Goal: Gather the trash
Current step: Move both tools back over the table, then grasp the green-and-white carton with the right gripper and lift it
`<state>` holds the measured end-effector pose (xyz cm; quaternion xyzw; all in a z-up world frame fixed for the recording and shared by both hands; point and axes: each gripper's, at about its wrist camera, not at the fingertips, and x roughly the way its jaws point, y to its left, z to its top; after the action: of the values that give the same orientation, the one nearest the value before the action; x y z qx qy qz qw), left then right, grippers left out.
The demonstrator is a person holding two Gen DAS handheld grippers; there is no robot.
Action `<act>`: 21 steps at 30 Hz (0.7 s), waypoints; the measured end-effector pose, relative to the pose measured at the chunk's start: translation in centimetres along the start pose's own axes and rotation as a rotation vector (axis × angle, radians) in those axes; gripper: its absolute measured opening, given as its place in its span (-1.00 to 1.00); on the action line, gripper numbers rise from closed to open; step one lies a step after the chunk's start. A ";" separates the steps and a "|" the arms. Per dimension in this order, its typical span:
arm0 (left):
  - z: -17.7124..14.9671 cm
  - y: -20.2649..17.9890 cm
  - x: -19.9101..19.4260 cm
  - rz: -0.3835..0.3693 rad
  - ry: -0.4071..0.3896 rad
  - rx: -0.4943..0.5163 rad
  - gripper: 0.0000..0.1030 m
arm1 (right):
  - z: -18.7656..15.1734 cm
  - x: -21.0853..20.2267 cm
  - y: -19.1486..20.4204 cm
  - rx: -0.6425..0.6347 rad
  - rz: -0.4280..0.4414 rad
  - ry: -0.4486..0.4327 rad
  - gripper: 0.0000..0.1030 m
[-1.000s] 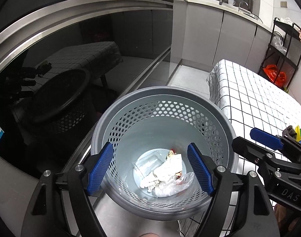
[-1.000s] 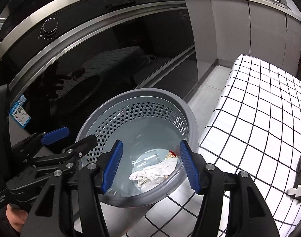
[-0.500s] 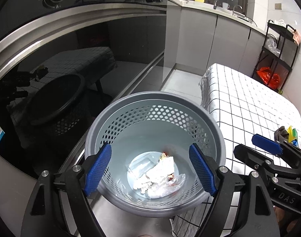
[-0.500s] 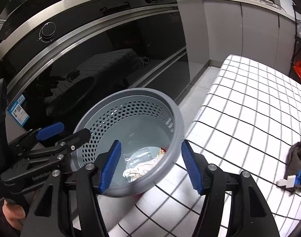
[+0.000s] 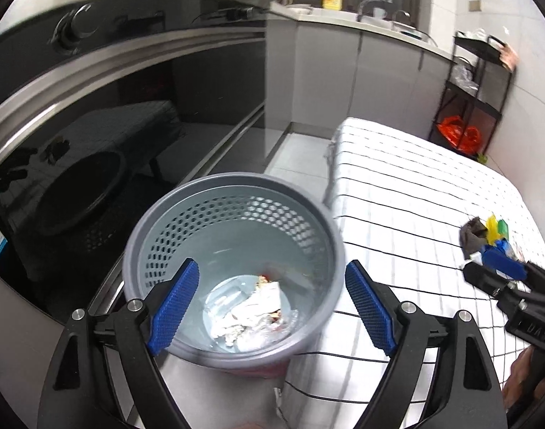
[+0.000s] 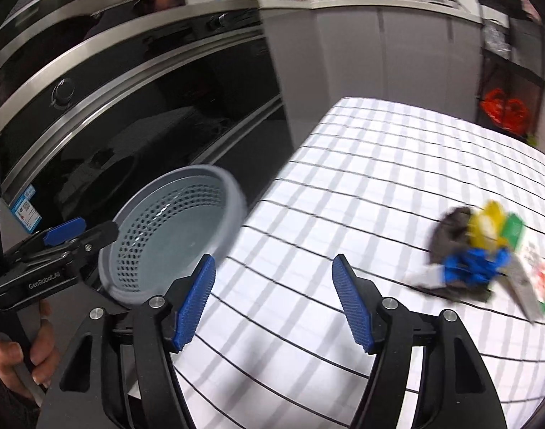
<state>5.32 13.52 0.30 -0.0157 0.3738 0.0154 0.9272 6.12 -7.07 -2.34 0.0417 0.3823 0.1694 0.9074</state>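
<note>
Ideally reached wide-open right gripper [image 6: 272,296] squarely over trash pile [image 6: 479,254], closing gently, while open, empty left gripper [image 5: 272,307] faced bin [image 5: 233,243].

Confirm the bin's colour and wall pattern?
Grey bin, its wall perforated with rows of round holes; it shows best in the left wrist view.

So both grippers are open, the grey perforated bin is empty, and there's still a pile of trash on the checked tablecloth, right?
Not quite: the grey perforated bin isn't empty. The left wrist view shows crumpled wrappers at its bottom. The rest holds: the left gripper and right gripper are open, and the trash pile lies on the checked tablecloth.
</note>
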 end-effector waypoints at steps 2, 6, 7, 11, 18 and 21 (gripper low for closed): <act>-0.1 -1.4 -0.4 -0.005 -0.010 0.028 0.62 | -0.5 -1.5 -2.0 0.016 -0.035 -0.018 0.31; -0.7 -4.4 -1.1 -0.036 -0.017 0.061 0.63 | -1.3 -3.8 -6.1 0.062 -0.096 -0.035 0.32; -0.9 -5.3 -1.2 -0.044 -0.016 0.073 0.63 | -1.6 -4.4 -7.4 0.077 -0.114 -0.039 0.32; -1.7 -8.4 -1.2 -0.103 0.006 0.108 0.63 | -2.6 -6.6 -11.7 0.117 -0.174 -0.049 0.32; -2.0 -14.2 -0.8 -0.165 0.016 0.164 0.65 | -3.2 -8.6 -17.1 0.130 -0.236 -0.050 0.41; -1.8 -16.6 -0.4 -0.185 0.014 0.181 0.65 | -3.4 -8.7 -18.9 0.142 -0.246 -0.039 0.44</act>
<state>4.42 -3.17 -0.42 0.0332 0.3773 -0.1042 0.9196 3.23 -27.96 -2.72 0.0617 0.3780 0.0288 0.9233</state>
